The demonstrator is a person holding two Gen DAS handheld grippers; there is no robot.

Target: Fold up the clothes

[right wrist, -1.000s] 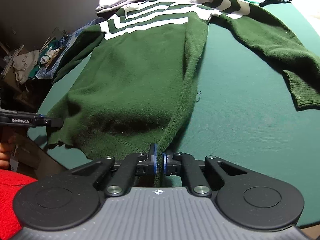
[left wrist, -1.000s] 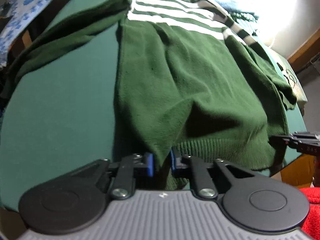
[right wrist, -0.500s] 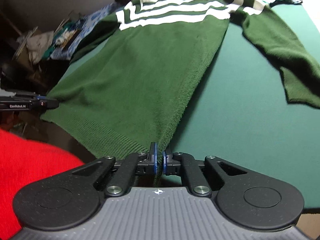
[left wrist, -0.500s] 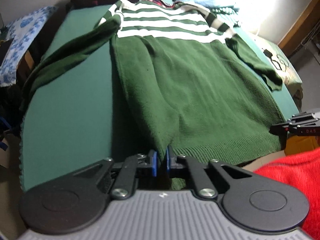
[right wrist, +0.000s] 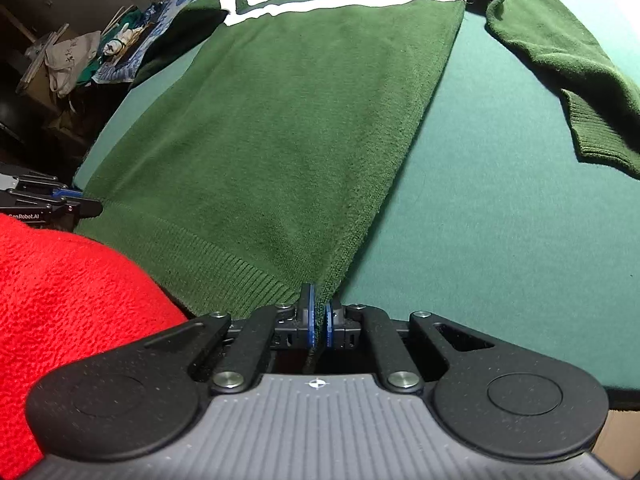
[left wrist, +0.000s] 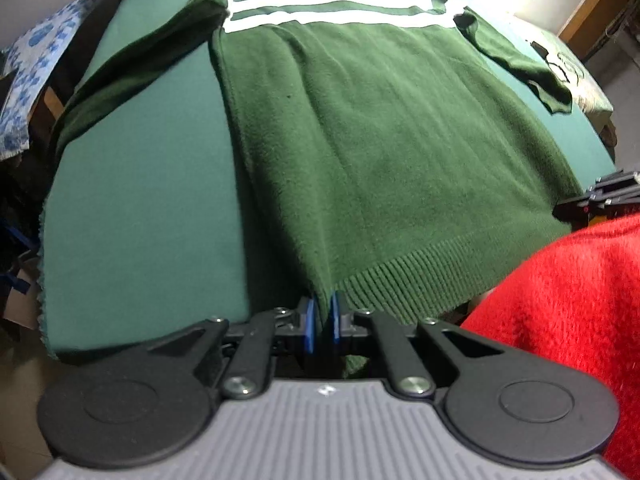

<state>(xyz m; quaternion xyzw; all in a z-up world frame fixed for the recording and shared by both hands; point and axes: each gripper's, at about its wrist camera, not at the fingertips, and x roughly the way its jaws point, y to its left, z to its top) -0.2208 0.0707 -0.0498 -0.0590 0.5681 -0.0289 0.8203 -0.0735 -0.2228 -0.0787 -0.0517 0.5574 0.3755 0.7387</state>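
- The green sweater [left wrist: 392,152] lies face up on the green table cover [left wrist: 140,200], with its white-striped chest toward 12 o'clock and its ribbed hem [left wrist: 416,280] toward 6 o'clock in both wrist views.
- The left gripper [left wrist: 322,322] grasps the hem corner at 6 o'clock of the left wrist view. Fabric sits between the blue pads, and the jaws are opening slightly at this moment while cloth remains pinched between them.
- The right gripper [right wrist: 318,322] is clenched on the opposite hem corner at 6 o'clock of the right wrist view, with the side seam running from it toward 1 o'clock.
- Change since one second ago: the body panel then sagged in deep folds and bulged between the two grippers. It now lies drawn flat and taut from hem to stripes, with only shallow lengthwise creases remaining.
- Change in framing: the person's red sleeve [left wrist: 560,320] now fills the 4 o'clock sector of the left view and the 8 o'clock sector of the right view, where earlier it showed only at a corner.
- The left sleeve [left wrist: 132,68] trails toward 10 o'clock; the right sleeve [right wrist: 568,72] lies toward 2 o'clock, both unfolded.
- Judgement: the spreading step appears nearly complete. The garment is positioned for a first fold, which has not yet begun.
- Judgement: if the left jaws continue to part, that corner could slip and lose the tension.
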